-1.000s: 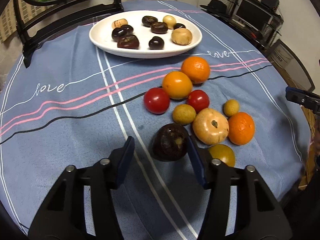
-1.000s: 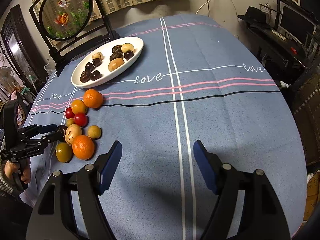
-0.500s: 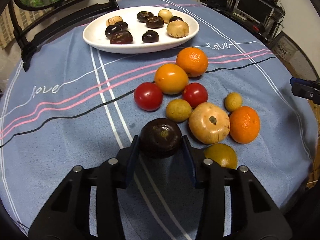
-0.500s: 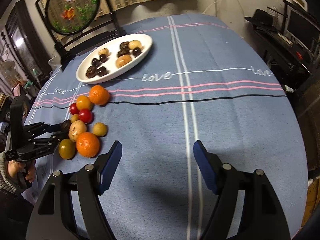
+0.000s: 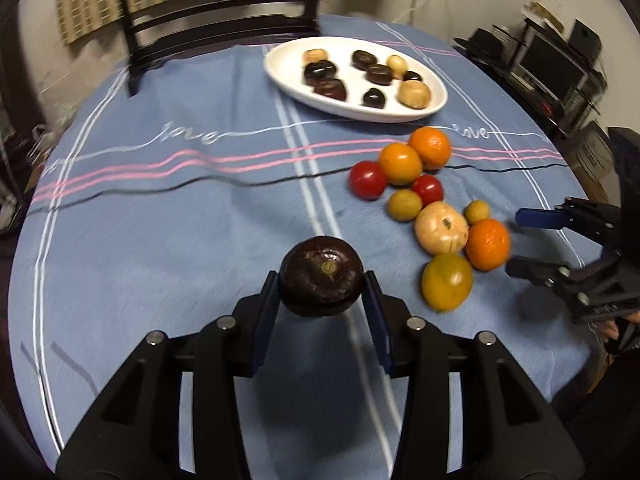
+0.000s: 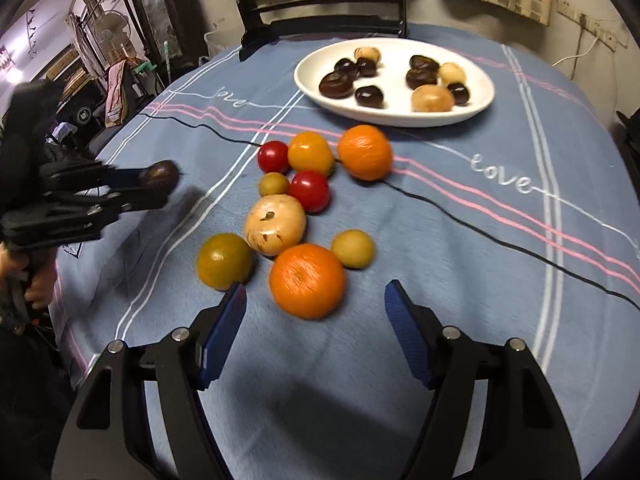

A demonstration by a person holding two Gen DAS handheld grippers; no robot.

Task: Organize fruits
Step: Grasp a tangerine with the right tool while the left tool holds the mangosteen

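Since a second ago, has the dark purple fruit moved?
Yes. The dark purple fruit has left its spot beside the pale round fruit; the left gripper now holds it, lifted off the tablecloth.

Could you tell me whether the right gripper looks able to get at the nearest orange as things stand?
Probably yes: the right gripper, its jaws closing but empty, faces the orange with nothing between.

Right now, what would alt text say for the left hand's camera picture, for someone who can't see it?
The left gripper holds a dark purple round fruit above a blue striped tablecloth. To the right lies a cluster of oranges, red tomatoes and yellowish fruits, with the right gripper reaching in. Behind sits a white plate of small dark and pale fruits.
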